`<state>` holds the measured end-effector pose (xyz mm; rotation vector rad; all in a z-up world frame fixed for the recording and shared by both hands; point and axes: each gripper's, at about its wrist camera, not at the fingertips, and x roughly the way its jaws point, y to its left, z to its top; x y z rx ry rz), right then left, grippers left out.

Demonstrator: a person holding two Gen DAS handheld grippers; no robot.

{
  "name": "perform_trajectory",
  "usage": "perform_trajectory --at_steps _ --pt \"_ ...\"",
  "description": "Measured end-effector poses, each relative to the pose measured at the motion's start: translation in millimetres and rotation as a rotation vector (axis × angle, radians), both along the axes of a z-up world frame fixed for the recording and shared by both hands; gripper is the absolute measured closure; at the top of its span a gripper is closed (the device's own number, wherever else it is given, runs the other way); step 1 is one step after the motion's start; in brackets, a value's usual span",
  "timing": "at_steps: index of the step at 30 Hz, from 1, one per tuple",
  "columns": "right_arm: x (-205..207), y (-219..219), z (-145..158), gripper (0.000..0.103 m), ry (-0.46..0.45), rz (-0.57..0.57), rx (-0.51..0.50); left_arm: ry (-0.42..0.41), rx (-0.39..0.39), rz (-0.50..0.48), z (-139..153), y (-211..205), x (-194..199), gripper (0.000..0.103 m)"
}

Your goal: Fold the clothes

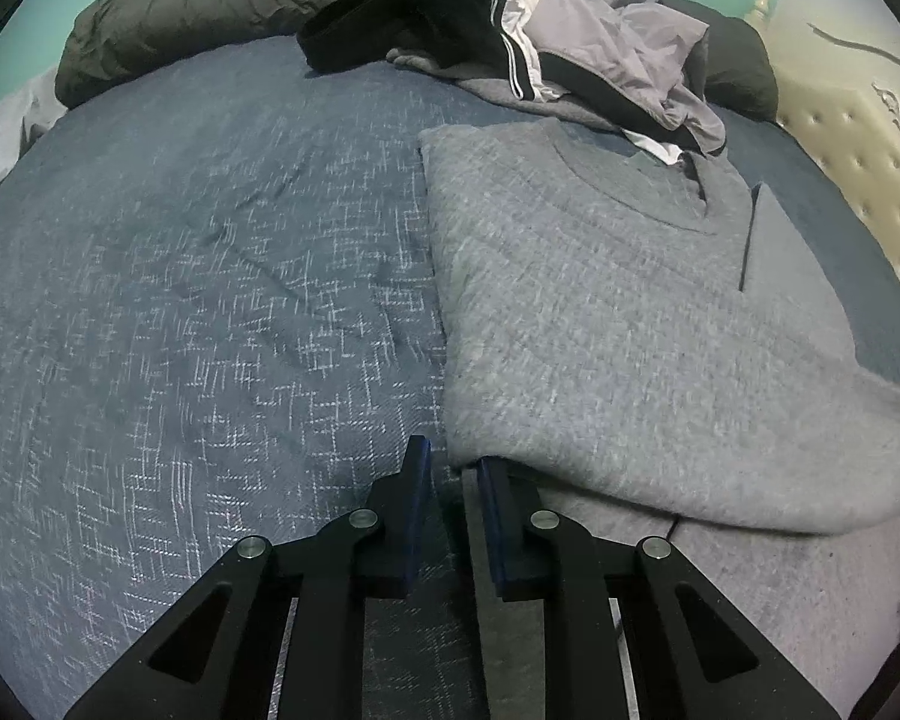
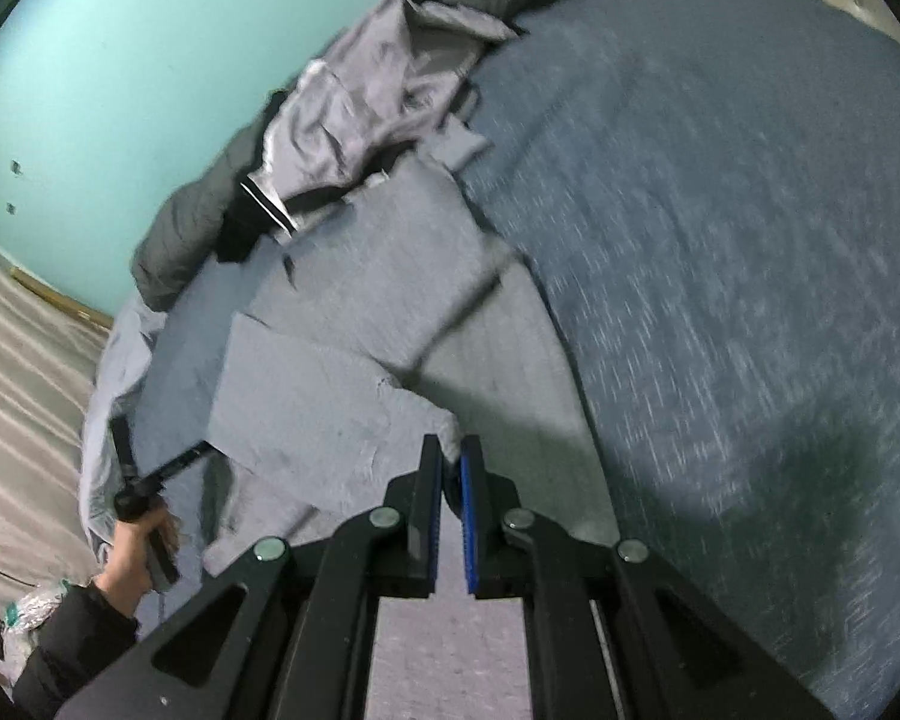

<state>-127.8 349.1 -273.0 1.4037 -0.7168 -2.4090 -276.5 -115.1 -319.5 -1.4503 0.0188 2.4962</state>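
Right tool tilted down, pinching sweater

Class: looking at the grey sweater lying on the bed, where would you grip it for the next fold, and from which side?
Probably the near hem corners of the grey sweater, approached from the bed's near edge: the hem lies closest and flat while the collar faces the clothes pile.

A home bedroom: a bed with a blue bedspread, a tufted cream headboard, a rolled dark duvet, loose clothes and a turquoise wall.
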Motion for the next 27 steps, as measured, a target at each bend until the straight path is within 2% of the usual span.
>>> perform_trajectory --at_steps 6,12,17,22,27 --pt "2 1 -36 0.098 -0.060 0.001 0.045 -0.010 0.013 0.002 -2 -3 3 0.085" --pt "-1 9 -53 0.098 -0.097 0.011 0.049 -0.001 0.036 0.012 5 -15 12 0.085" --pt "-8 12 -48 0.098 -0.075 0.022 0.025 0.017 0.060 0.019 14 -22 14 0.085" --pt "-20 6 -39 0.095 -0.060 0.066 0.077 0.023 0.057 0.008 19 -21 12 0.085" --pt "-21 12 -44 0.089 -0.092 0.054 0.113 0.016 0.080 0.000 21 -19 17 0.085"
